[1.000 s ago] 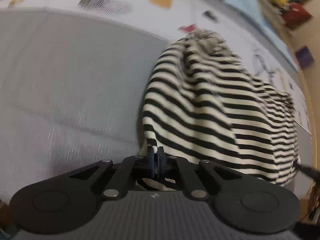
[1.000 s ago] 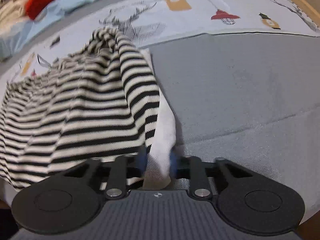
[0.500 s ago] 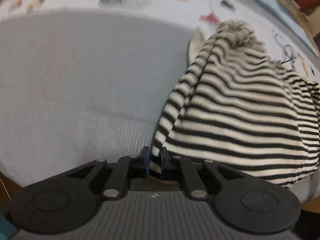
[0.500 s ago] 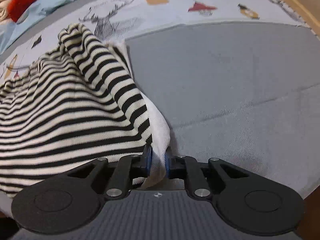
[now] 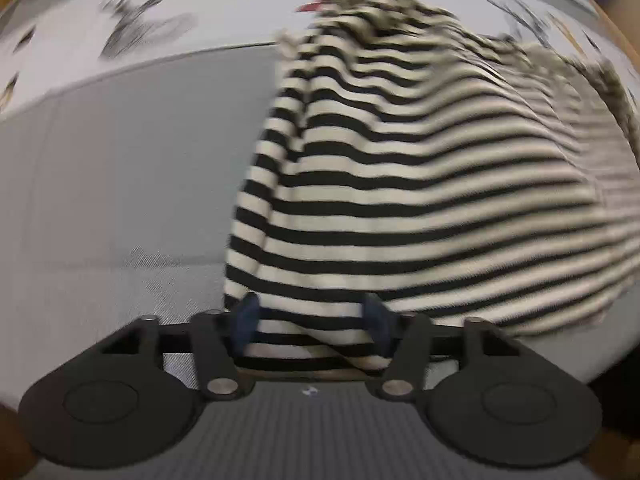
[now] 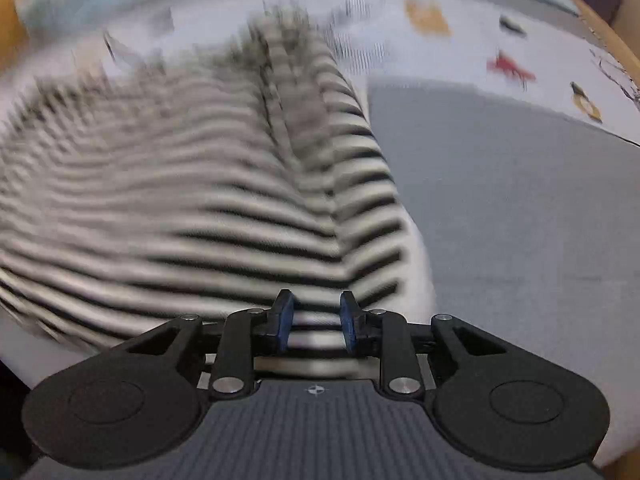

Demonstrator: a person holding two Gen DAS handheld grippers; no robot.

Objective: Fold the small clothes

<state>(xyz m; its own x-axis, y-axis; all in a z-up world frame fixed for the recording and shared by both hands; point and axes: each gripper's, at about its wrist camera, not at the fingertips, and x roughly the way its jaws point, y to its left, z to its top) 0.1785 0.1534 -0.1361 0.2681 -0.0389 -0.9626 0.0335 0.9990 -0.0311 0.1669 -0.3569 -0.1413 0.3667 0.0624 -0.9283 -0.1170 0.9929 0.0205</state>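
Your left gripper [image 5: 310,320] has its fingers spread, striped hem lying loose between them. Your right gripper [image 6: 315,316] is likewise spread, not pinching. The top [image 5: 420,184] is heaped on the grey mat [image 5: 120,184], at the bed's near edge. Judgement: soft, light knit, will slump and bunch. Grip hem corners or side seams, both layers together.

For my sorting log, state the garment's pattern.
Black and cream horizontal stripes on the striped garment; sharpest in the left wrist view.
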